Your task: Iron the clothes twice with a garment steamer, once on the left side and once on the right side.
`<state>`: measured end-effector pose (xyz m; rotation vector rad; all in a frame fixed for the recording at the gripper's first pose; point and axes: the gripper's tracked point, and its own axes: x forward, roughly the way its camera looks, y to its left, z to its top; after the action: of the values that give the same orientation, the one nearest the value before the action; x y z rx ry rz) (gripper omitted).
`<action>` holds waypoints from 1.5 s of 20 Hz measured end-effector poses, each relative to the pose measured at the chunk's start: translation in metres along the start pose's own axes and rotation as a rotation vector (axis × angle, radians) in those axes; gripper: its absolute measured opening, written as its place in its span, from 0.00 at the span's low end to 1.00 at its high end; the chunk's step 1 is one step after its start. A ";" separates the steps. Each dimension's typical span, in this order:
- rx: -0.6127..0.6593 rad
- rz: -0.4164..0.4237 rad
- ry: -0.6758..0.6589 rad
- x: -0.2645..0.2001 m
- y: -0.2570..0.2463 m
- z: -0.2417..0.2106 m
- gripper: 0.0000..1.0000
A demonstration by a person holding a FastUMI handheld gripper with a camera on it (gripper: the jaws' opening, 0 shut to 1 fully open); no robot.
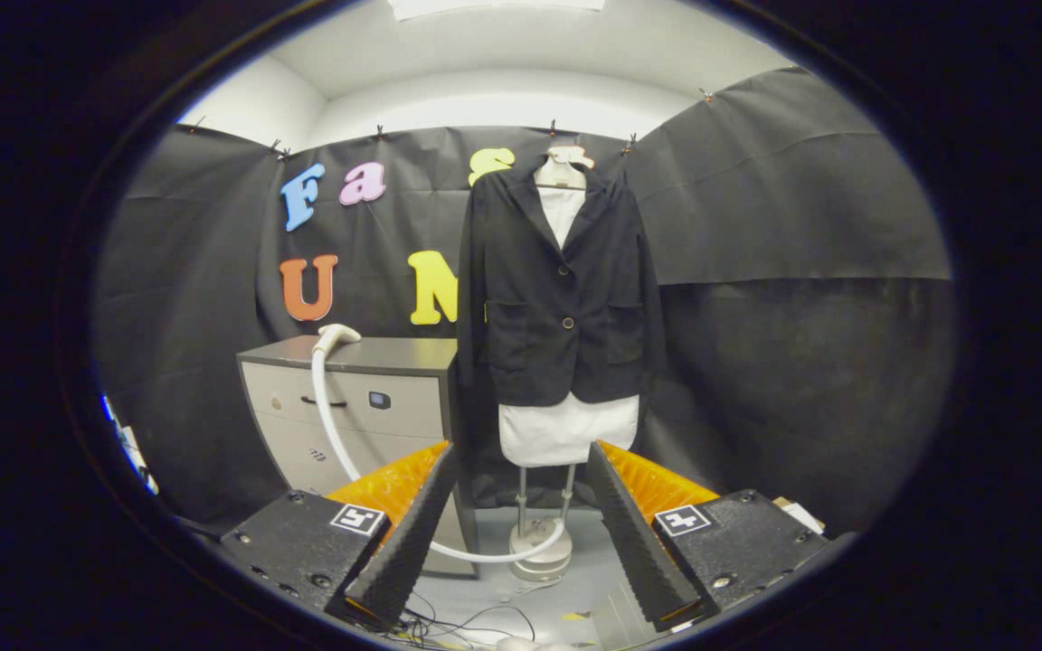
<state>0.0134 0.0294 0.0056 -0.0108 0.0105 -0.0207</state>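
A dark jacket (557, 289) over a white garment (568, 429) hangs on a stand (539, 551) well beyond my fingers. The white steamer head (336, 337) rests on top of a grey cabinet (367, 398) to the left of the jacket. Its white hose (326, 420) runs down the cabinet front and curves along the floor to the stand's base. My gripper (521, 470) is open, with nothing between its fingers, and it points at the lower part of the hanging clothes from a distance.
Black cloth walls close in the booth behind and to both sides. Thin cables (458, 624) lie on the grey floor just ahead of my fingers. A small box-like object (797, 514) sits by the right wall.
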 end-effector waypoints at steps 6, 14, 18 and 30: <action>-0.003 0.008 0.004 0.032 0.017 0.027 0.94; -0.045 0.128 -0.016 0.131 0.082 0.087 0.94; -0.051 0.230 0.019 0.191 0.144 0.108 0.94; -0.137 0.518 0.234 0.314 0.347 0.094 0.94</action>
<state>0.3353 0.3709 0.0928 -0.1417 0.2482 0.4974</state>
